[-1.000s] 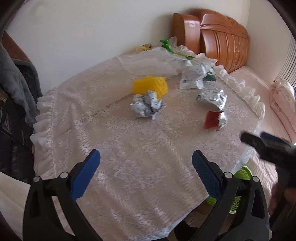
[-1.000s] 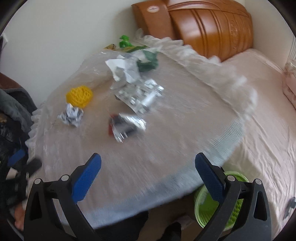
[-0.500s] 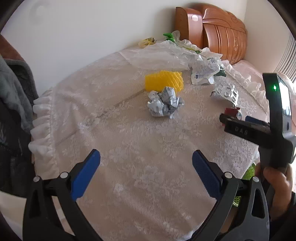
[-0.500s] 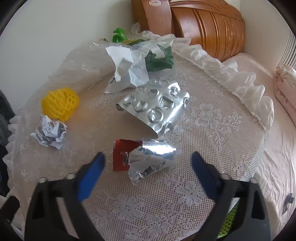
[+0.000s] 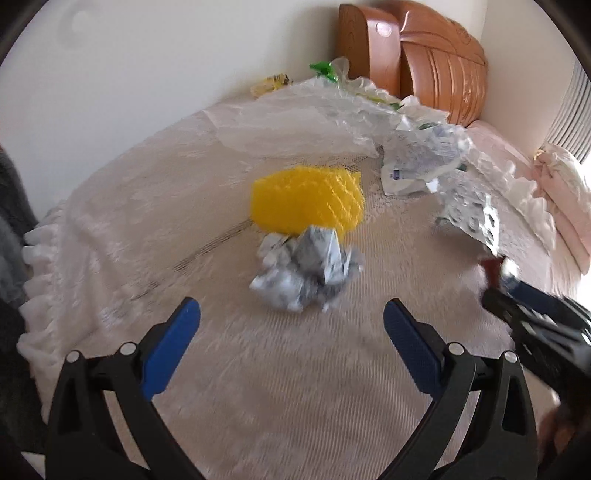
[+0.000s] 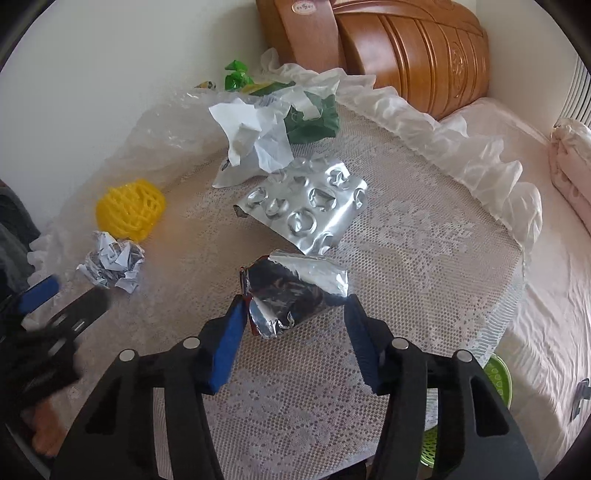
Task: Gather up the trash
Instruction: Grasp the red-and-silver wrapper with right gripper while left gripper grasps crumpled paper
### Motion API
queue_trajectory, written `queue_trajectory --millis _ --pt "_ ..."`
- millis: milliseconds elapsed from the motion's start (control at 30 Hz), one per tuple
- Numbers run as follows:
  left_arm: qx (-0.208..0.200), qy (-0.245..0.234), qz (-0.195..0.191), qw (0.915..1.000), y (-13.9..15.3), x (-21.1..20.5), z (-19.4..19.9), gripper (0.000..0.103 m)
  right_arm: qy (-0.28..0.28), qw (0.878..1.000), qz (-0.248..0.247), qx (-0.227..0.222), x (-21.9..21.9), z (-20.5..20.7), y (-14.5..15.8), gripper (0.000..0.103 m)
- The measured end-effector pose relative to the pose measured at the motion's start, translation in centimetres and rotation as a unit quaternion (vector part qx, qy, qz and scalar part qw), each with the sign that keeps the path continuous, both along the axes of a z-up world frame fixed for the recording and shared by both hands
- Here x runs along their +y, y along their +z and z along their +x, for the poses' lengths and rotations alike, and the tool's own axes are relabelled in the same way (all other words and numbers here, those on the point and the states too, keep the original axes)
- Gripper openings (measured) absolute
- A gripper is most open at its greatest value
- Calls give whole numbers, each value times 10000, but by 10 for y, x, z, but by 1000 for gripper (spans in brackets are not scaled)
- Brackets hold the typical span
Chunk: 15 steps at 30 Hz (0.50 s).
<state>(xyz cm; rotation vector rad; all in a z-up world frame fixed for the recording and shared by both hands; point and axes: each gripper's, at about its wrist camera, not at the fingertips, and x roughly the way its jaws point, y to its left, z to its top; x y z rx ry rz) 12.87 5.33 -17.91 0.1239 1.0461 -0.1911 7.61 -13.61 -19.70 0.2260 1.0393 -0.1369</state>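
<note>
Bright daylight, prob. from right; left view motion-blurred, fisheye edges warped.

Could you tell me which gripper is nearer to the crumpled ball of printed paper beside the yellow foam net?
Left. The left gripper hovers open just short of the crumpled paper ball, while the right gripper is off to the side, its jaws closing around the foil wrapper.

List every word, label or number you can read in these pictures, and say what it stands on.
None can be read.
Round sticker on the wooden headboard: print too small.
Crumpled printed paper: blue print, blurred.
Crumpled paper ball: dark print, illegible.
Right gripper body: white marks, blurred.
</note>
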Motion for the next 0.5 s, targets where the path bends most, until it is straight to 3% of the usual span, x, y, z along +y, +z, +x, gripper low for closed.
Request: queue_trajectory --millis 200,333,500 --pt "100 86 -46 9999 -19 -10 30 91 -13 10000 36 33 -4 -7 5 55" --pt "205 124 -271 9993 -24 -8 35 64 -18 10000 48 46 -6 -12 7 55" --pt "112 140 -462 9988 -15 -1 24 54 44 9999 109 37 -7 -17 10 55"
